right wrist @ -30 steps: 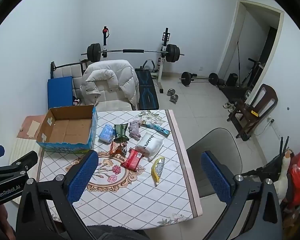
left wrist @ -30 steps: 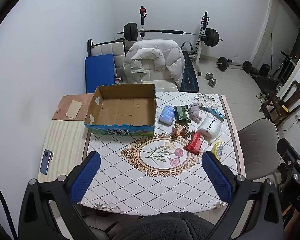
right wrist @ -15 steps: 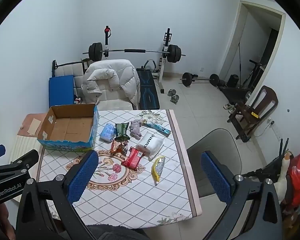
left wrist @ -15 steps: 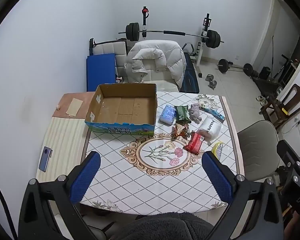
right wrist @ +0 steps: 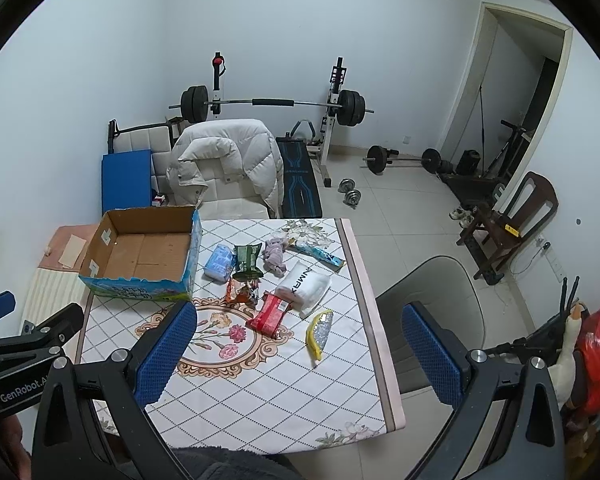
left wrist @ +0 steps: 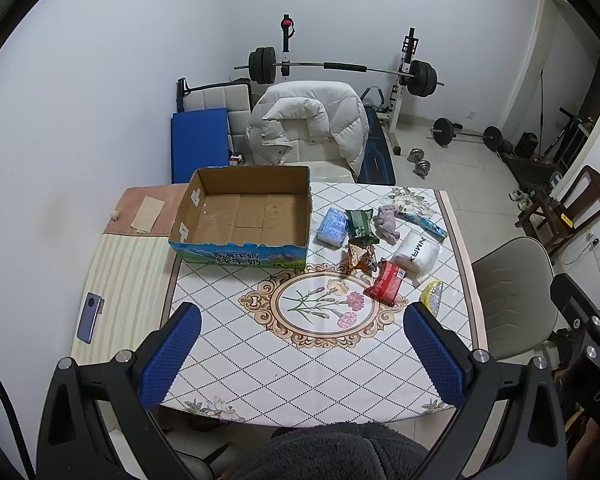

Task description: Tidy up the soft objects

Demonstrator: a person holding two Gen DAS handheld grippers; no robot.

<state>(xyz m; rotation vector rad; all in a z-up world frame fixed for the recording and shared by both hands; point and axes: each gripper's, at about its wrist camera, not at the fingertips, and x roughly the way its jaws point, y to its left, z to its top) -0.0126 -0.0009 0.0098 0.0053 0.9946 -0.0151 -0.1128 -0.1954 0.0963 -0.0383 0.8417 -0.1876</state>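
patterned table (left wrist: 300, 360), open cardboard box (left wrist: 244, 216) at left, soft packets (left wrist: 380, 240) clustered right

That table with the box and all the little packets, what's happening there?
A person holds two grippers above the table, the left gripper and right gripper both with jaws open and holding nothing. The cardboard box is empty. Beside it lie soft things not yet sorted: a blue tissue pack, a green packet, a red packet and a white pack.
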